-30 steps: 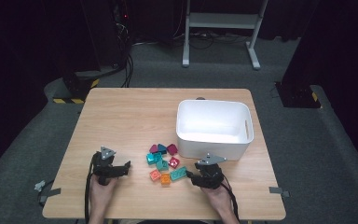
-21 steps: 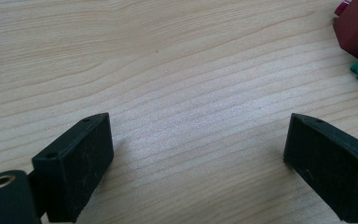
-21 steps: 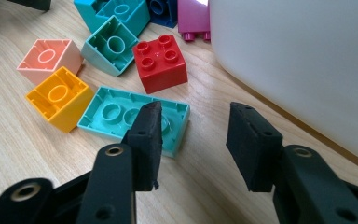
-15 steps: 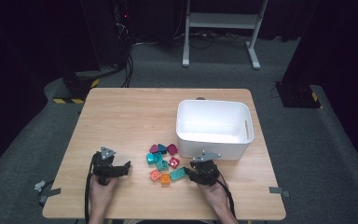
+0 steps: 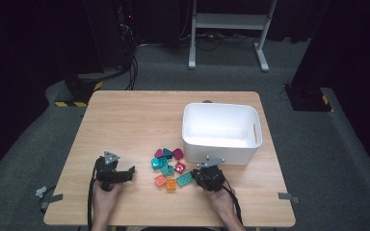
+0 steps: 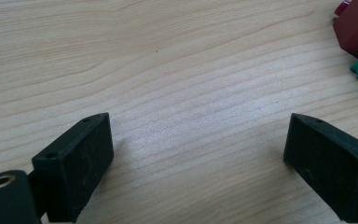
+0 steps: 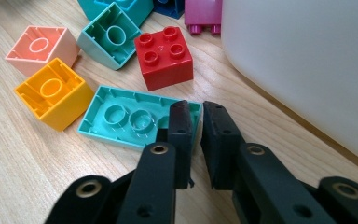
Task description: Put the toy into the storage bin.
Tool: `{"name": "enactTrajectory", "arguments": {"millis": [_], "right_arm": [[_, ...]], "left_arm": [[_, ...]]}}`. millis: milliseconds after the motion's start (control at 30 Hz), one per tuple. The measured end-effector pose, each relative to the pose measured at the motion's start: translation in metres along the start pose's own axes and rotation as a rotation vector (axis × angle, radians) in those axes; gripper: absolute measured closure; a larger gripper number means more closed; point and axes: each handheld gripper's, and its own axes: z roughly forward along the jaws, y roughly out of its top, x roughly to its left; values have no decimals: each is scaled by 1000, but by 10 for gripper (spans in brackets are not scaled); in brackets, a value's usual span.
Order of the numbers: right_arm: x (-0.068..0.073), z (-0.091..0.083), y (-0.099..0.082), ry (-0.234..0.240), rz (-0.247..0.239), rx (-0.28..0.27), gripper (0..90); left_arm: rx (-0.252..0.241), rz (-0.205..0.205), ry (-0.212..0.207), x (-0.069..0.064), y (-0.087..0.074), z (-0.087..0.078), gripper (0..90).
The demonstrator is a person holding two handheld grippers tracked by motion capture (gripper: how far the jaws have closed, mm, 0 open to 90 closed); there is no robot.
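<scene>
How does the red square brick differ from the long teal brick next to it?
The red square plastic brick stands studs up; the long teal plastic brick lies upside down, hollow side up. The red one is square, the teal one clearly longer. The red one lies free; the right gripper, its jaws having just been closing, pinches the teal one's end wall. Both rest on the wooden table.

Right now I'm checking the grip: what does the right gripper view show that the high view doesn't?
Right gripper view: the right gripper, its jaws just closing, pinches an end wall of the upturned long teal brick. High view: the left gripper on the table, apart from the bricks, plus the inside of the white bin. Both: bricks beside that bin.
</scene>
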Motion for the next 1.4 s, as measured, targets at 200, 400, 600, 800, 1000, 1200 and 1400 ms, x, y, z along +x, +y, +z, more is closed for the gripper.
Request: {"name": "enactTrajectory", "arguments": {"millis": [200,400,600,800,1000,1200,1400], "right_arm": [[0,0,0,6,0,-2,870],[-1,-2,-2,11,-10,-4,879],[-3,-11,-3,10,-4,-22,880],[-5,-20,-4,16,-12,-32,882],[-7,-35,-3,15,-25,-54,882],[-9,-48,-2,22,-22,-69,882],[-11,-62,0,22,-31,-78,883]], "left_arm": [[0,1,1,0,0,0,81],[0,0,0,0,0,0,82],[0,0,0,0,0,0,82],[0,1,1,0,0,0,81],[0,0,0,0,0,0,81],[0,0,0,0,0,0,81],[0,0,0,0,0,0,82]]}}
